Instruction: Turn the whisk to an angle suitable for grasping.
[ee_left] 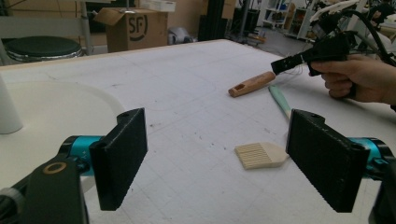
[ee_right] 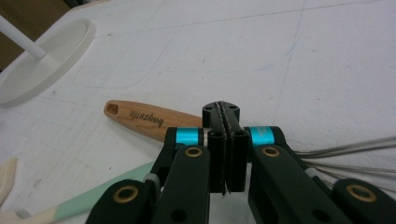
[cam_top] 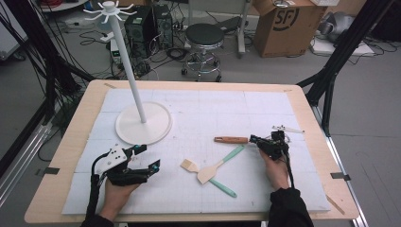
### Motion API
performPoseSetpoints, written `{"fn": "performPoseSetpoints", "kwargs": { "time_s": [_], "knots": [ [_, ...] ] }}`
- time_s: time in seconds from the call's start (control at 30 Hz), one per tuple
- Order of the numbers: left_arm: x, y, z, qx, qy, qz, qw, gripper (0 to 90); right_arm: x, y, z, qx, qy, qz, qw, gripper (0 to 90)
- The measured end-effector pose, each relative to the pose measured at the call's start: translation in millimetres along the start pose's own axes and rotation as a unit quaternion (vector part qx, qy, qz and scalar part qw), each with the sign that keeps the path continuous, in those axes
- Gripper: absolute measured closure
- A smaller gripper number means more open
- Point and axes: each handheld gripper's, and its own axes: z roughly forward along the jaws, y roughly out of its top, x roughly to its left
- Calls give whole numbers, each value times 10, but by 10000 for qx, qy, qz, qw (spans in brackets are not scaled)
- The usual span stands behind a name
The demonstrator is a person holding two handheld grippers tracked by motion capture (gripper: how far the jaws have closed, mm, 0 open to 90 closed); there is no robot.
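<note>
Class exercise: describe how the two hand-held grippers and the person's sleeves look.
Both are black. The left hand-held gripper has flat rectangular pads, turquoise collars and a grey three-cornered plate on top. The right hand-held gripper has turquoise collars, brass-coloured rivets and a trailing black cable. The sleeves are dark.

Wooden handle: smooth varnished wood with dark printed lettering. Spatulas: matt mint-green handles, matt cream blades. Brush head: cream, finely ribbed. Stand base: smooth white plastic. Table mat: white, matt, faintly gridded. Table rim: pale plywood.
</note>
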Motion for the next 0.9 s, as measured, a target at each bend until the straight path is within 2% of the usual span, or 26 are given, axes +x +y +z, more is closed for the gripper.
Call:
{"fn": "performPoseSetpoints", "kwargs": {
  "time_s": [0.37, 0.43, 0.47, 0.6, 0.9],
  "knots": [
    [-7, 2, 10, 13, -9, 3, 10000, 212, 14, 6, 16, 64, 42, -6, 10000, 900],
    [-1, 0, 13, 22, -18, 2, 10000, 212, 29, 33, 31, 134, 33, -90, 9999, 900],
    [0, 0, 11, 26, -3, -1, 10000, 212, 81, 64, 54, 217, 34, -157, 9996, 900],
    [7, 5, -5, 5, 17, -6, 10000, 213, 148, 90, 120, 317, 61, -228, 9992, 900],
    [-12, 5, 13, 17, -4, 4, 10000, 212, 168, 82, 161, 370, 174, -168, 9990, 900]
  ]
}}
